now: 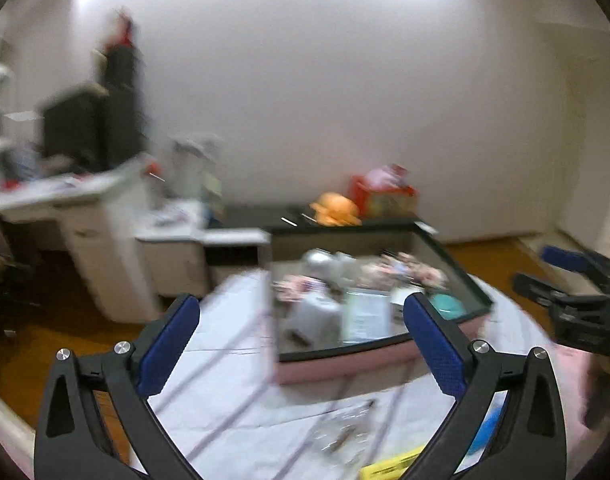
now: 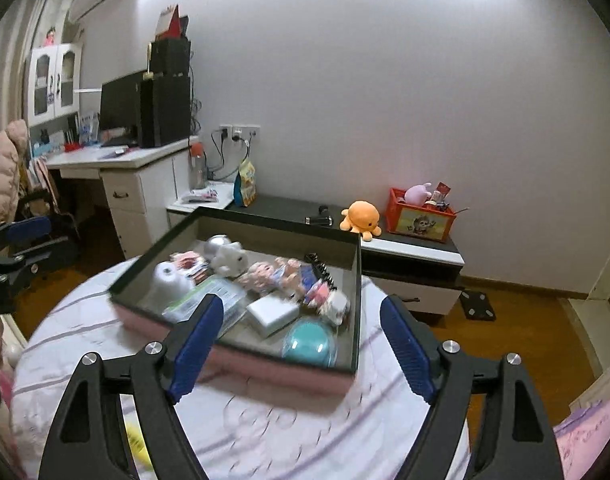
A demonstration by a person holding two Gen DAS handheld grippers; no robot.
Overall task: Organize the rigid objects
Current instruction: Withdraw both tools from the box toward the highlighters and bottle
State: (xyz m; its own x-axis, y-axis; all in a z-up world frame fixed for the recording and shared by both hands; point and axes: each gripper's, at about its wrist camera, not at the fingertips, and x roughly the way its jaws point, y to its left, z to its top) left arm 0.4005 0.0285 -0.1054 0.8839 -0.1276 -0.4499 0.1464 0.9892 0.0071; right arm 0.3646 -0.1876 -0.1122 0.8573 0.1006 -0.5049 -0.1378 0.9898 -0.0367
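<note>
On the striped bedsheet (image 2: pixel 265 420), the pink box (image 2: pixel 265 372) is seen ahead of both released tools, the right tool (image 2: pixel 301 344) nearer than the left tool (image 1: pixel 301 340).

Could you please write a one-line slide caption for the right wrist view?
Right gripper, jaws open and empty, above a pink box of small toys on a striped bedspread.

left gripper (image 1: pixel 303 344): jaws wide, empty; right gripper (image 2: pixel 301 346): jaws apart, empty
</note>
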